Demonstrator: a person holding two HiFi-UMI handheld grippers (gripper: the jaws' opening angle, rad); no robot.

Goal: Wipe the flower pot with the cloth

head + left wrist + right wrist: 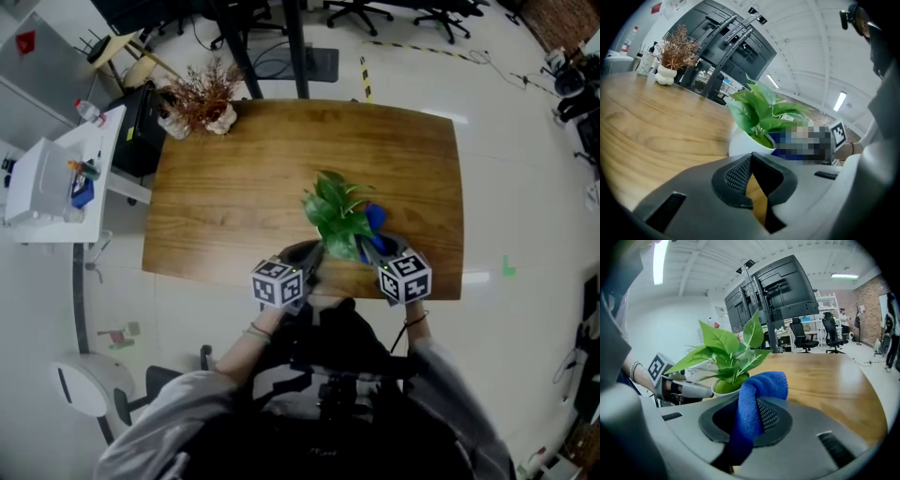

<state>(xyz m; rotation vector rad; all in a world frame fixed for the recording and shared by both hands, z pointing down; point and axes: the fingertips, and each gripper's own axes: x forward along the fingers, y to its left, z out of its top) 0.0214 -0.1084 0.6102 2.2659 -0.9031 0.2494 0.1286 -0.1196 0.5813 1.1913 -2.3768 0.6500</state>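
In the head view, the round white ceramic flower pot (345, 251) with the green leafy plant (336, 214) is standing near the front edge of the brown wooden tabletop (225, 169). The two grippers are flanking it. The left gripper (309, 251) is sitting just beside its left flank. The right gripper (367, 246) is holding the blue microfibre cloth (375, 217) close at its right side.

In the left gripper view, this gripper's tips are meeting with nothing between them. The pot (742, 143) is lying just ahead and a little to the right.

In the right gripper view, the jaws are pinching the cloth (757, 392), whose folded top is poking forward. The pot rim (718, 393) is sitting just ahead and to the left. The cloth hand looks the nearer one for wiping, so I judge a short leftward sweep is coming.
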